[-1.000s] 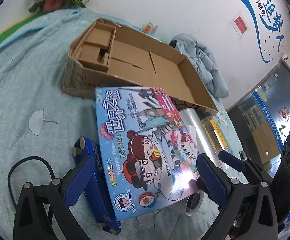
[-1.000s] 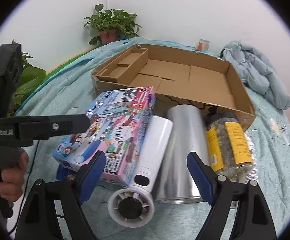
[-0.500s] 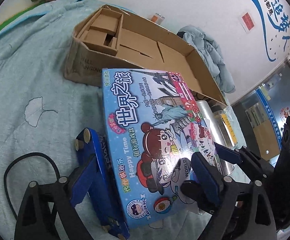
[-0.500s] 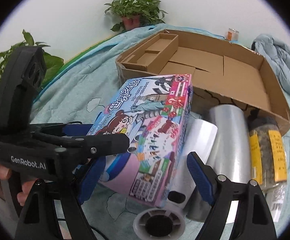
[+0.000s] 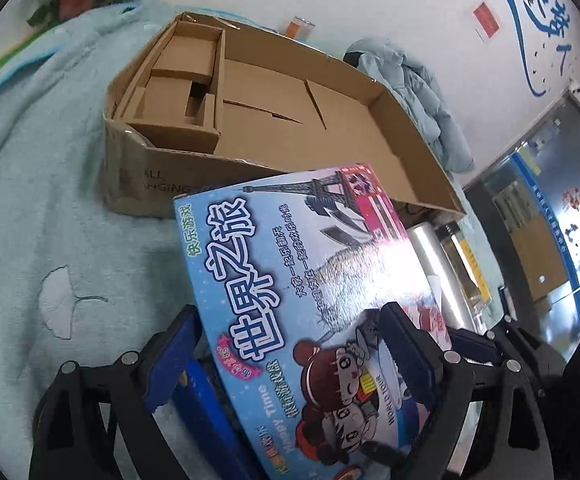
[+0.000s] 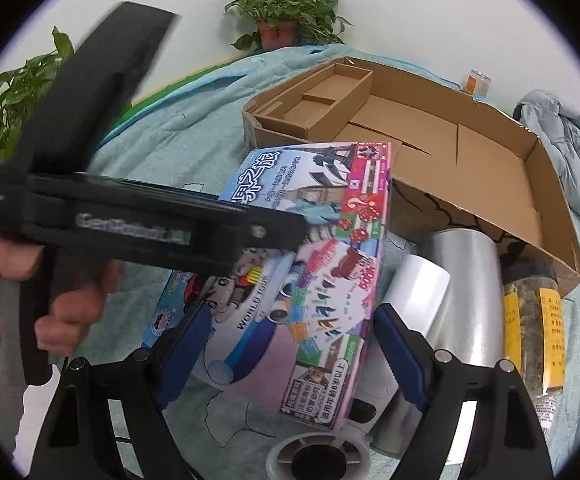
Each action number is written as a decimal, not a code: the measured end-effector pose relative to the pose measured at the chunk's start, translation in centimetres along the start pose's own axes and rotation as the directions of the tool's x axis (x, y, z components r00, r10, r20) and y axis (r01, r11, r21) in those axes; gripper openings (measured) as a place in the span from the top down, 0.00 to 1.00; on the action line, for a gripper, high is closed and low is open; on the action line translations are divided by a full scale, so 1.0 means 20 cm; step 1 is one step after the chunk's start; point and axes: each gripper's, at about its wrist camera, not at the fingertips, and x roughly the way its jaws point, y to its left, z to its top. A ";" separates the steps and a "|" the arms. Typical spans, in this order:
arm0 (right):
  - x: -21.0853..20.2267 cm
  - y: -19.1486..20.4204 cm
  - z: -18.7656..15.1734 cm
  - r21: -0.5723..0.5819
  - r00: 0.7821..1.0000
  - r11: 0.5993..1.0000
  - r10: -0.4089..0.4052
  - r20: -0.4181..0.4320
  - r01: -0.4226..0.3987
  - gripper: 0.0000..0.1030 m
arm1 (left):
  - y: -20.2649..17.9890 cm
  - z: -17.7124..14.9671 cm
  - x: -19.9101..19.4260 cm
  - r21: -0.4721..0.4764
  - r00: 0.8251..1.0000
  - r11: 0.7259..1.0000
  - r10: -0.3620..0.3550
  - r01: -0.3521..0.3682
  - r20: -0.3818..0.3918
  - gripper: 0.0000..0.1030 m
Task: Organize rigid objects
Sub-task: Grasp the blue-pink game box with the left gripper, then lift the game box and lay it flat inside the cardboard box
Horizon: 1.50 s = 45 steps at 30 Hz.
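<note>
Game box [image 5: 313, 300] glossy printed cardboard, flat, rectangular, tilted, near end between left gripper [image 5: 290, 356] blue pads, clamped. Right gripper [image 6: 290, 350] wide, straddling box corner. Beyond: open corrugated carton [image 5: 369, 136].

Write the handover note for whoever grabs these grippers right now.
Left gripper: jaws have just been closing, now clamped on the game box, which sits tilted between them.
Right gripper: open, hovering at the game box's near end.
White roll, silver roll and jar lie beside the cardboard box.
Done: none of them is in the cardboard box yet.
To do: load everything.
</note>
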 end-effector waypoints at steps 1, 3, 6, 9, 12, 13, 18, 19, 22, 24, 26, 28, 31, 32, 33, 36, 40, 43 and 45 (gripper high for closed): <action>0.01 0.01 0.00 -0.009 1.000 1.000 -0.011 -0.001 0.011 0.18 | 0.01 0.01 0.01 -0.014 1.000 1.000 -0.010 0.010 -0.009 0.13; 0.02 0.02 0.01 -0.012 1.000 1.000 -0.022 -0.001 0.022 0.18 | 0.02 0.03 0.01 -0.029 1.000 0.999 -0.013 0.013 -0.015 0.14; 0.04 0.03 0.03 0.000 0.999 0.999 -0.041 0.002 0.041 0.16 | 0.00 0.01 0.00 -0.016 1.000 1.000 0.009 -0.009 -0.002 0.14; 0.07 0.06 0.04 0.005 0.997 0.997 -0.071 0.018 0.071 0.11 | -0.02 -0.01 -0.01 -0.014 0.999 0.999 0.034 -0.033 0.015 0.18; 0.08 0.06 0.05 0.021 0.996 0.996 -0.084 0.033 0.083 0.10 | -0.03 -0.05 -0.06 -0.024 0.998 0.999 0.046 -0.045 0.047 0.28; 0.08 0.05 0.05 0.032 0.995 0.996 -0.088 0.039 0.086 0.10 | -0.04 -0.06 -0.08 -0.027 0.997 0.998 0.052 -0.050 0.061 0.30; 0.04 0.06 0.04 0.071 0.989 0.991 -0.119 0.089 0.113 0.11 | -0.16 -0.11 -0.18 0.024 0.984 0.994 0.106 -0.111 0.142 0.31; 0.01 0.05 0.04 0.091 0.985 0.989 -0.130 0.115 0.120 0.12 | -0.19 -0.11 -0.21 0.039 0.981 0.993 0.108 -0.115 0.164 0.31; -0.06 0.02 0.06 0.133 0.972 0.981 -0.160 0.173 0.138 0.12 | -0.31 -0.12 -0.28 0.087 0.968 0.987 0.114 -0.137 0.223 0.31; -0.12 -0.01 0.08 0.157 0.958 0.976 -0.181 0.220 0.149 0.12 | -0.40 -0.10 -0.34 0.122 0.954 0.980 0.118 -0.157 0.274 0.31; -0.15 -0.03 0.11 0.170 0.950 0.975 -0.187 0.252 0.147 0.12 | -0.44 -0.07 -0.38 0.140 0.942 0.975 0.123 -0.174 0.313 0.31; -0.18 -0.05 0.14 0.175 0.942 0.974 -0.190 0.277 0.145 0.12 | -0.51 -0.02 -0.42 0.171 0.922 0.963 0.133 -0.207 0.363 0.31; -0.18 -0.09 0.22 0.191 0.936 0.972 -0.190 0.295 0.137 0.12 | -0.59 0.08 -0.44 0.206 0.905 0.950 0.136 -0.234 0.403 0.31; -0.18 -0.13 0.24 0.202 0.937 0.972 -0.181 0.298 0.124 0.12 | -0.61 0.12 -0.44 0.214 0.903 0.948 0.131 -0.234 0.409 0.31; -0.18 -0.16 0.28 0.213 0.938 0.971 -0.175 0.300 0.113 0.12 | -0.62 0.17 -0.44 0.217 0.904 0.949 0.124 -0.229 0.410 0.31; -0.17 -0.25 0.36 0.233 0.938 0.968 -0.162 0.306 0.091 0.12 | -0.64 0.31 -0.42 0.228 0.902 0.946 0.118 -0.229 0.414 0.31; -0.11 -0.36 0.51 0.246 0.947 0.967 -0.132 0.292 0.059 0.12 | -0.67 0.48 -0.39 0.251 0.899 0.939 0.111 -0.234 0.423 0.31; -0.05 -0.46 0.61 0.255 0.955 0.966 -0.116 0.273 0.044 0.12 | -0.69 0.66 -0.31 0.260 0.911 0.939 0.108 -0.225 0.399 0.31; 0.00 -0.50 0.65 0.247 0.961 0.968 -0.108 0.253 0.044 0.12 | -0.68 0.75 -0.23 0.263 0.918 0.937 0.119 -0.229 0.377 0.31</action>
